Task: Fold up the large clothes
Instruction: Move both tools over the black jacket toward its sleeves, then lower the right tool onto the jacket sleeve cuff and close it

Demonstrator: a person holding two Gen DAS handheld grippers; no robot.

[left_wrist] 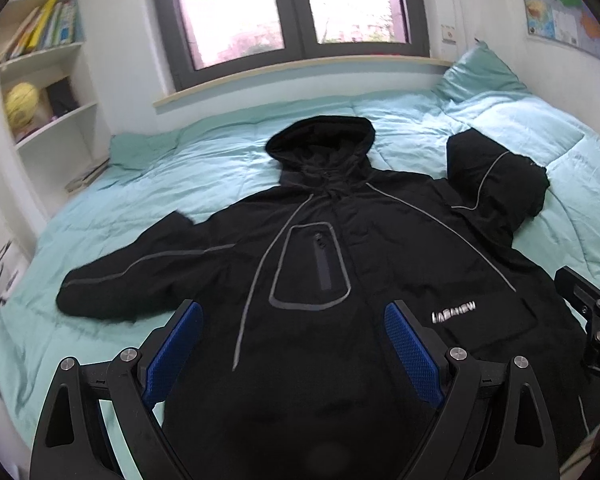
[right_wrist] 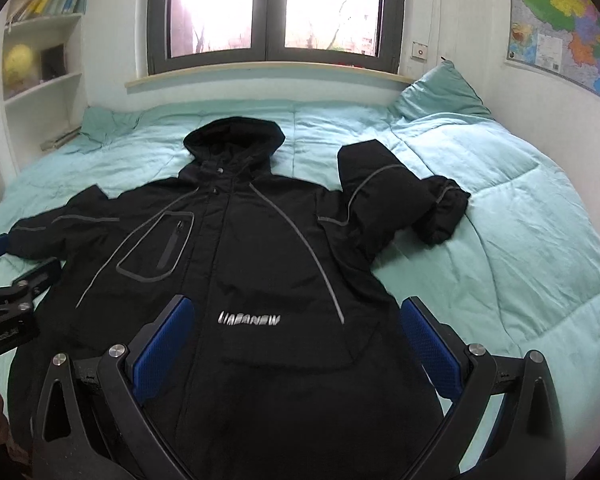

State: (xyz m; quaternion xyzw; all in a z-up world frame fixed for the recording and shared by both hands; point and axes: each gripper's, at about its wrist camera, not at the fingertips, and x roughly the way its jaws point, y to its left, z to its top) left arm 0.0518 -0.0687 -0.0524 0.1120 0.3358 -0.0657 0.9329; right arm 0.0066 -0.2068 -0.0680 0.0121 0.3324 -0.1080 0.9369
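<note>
A large black hooded jacket with grey piping and a white chest logo lies face up on the bed, hood toward the window. It also shows in the right wrist view. Its left sleeve stretches out flat. Its right sleeve is bent back on itself near the shoulder. My left gripper is open and empty above the jacket's lower front. My right gripper is open and empty above the logo area; it also shows at the right edge of the left wrist view.
The bed has a light teal quilt and a teal pillow at the far right. A window is behind the bed. White bookshelves stand at the left. A map hangs on the right wall.
</note>
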